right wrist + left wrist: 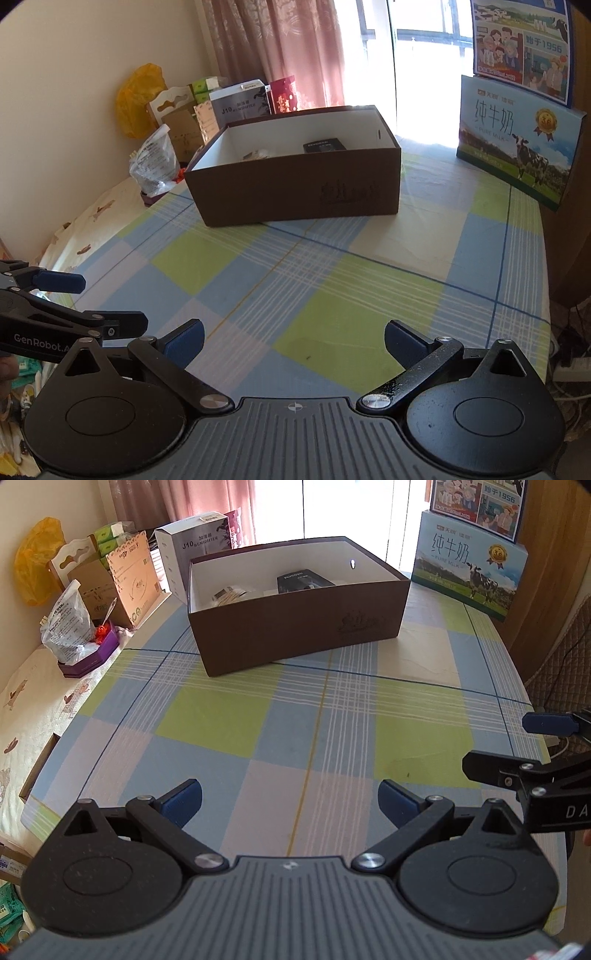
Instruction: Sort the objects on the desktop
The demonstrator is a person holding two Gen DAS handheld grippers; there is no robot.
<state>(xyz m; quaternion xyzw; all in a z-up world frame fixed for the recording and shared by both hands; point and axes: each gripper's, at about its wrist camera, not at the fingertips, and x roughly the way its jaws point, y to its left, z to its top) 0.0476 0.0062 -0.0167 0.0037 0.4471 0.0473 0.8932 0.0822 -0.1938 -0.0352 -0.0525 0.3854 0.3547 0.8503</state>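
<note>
**Both claws wide apart and holding nothing, brown box at the far side of the surface**

Your left claw [290,805] hangs over the near part of the checked surface [258,716], its blue pads [183,801] spread wide with nothing between them. Your right claw [293,341] is in the same condition: spread wide, nothing gripped, only the green, blue and pale squares of the cloth below it. The two claws sit side by side; in the left wrist view the right one enters at the right edge, and in the right wrist view the left one enters at the left edge, where part of your hand [7,369] shows behind it.

The open brown box [295,635] stands toward the far side of the surface, well apart from both claws, turned a little askew to the cloth's lines. Inside it, against the white lining, lies a black packet [304,579] toward the right half and some pale small items [229,595] toward the left; what those are is too small to tell.

To the right of the box, at the far right corner, a milk carton case [469,565] printed with a cow stands upright. To the left, off the checked cloth, you have a white humidifier box [192,550], a tan cardboard box [125,583], a clear plastic bag [68,624] resting in a purple tray [90,657], and a yellow bag [37,561] against the wall. A pink curtain [277,48] hangs behind, beside the bright window.
</note>
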